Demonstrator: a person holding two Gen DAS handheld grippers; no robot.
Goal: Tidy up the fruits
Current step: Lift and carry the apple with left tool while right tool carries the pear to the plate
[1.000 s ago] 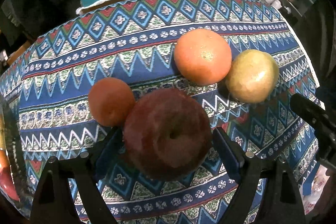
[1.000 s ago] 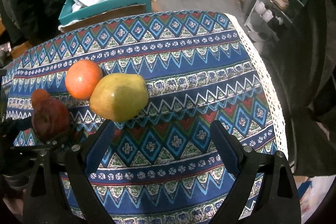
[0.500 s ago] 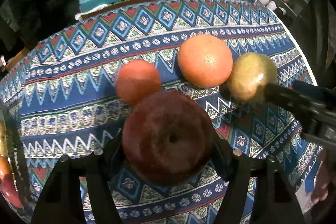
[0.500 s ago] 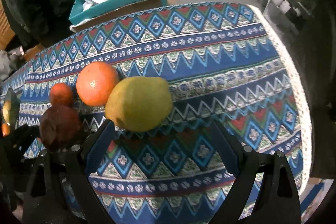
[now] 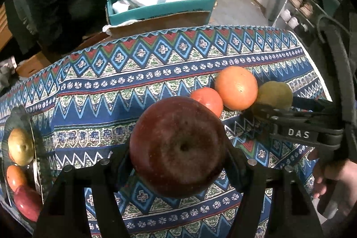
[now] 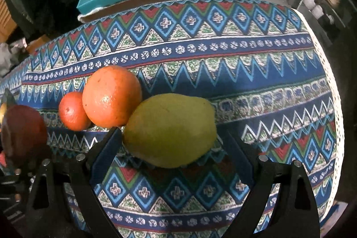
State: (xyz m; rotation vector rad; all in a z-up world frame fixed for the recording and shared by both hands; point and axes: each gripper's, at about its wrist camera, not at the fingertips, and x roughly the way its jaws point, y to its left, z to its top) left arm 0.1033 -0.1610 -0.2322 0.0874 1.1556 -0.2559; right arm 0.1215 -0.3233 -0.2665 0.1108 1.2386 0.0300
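Observation:
A dark red apple hangs above the patterned tablecloth, and my left gripper is shut on it, one finger on each side. A green-yellow pear lies on the cloth between the fingers of my right gripper, which stands open around it; the left finger is close to the pear and the right finger stands apart. To the pear's left a large orange touches it, and a small orange-red fruit sits beside that.
A dark tray at the left edge holds a yellow fruit, an orange one and a red one. A teal box with bags stands behind the table. The cloth's white lace edge marks the table's right side.
The left gripper's jaws closed on the red apple and raised it off the cloth. The right gripper came down over the pear, which now lies between its fingers.

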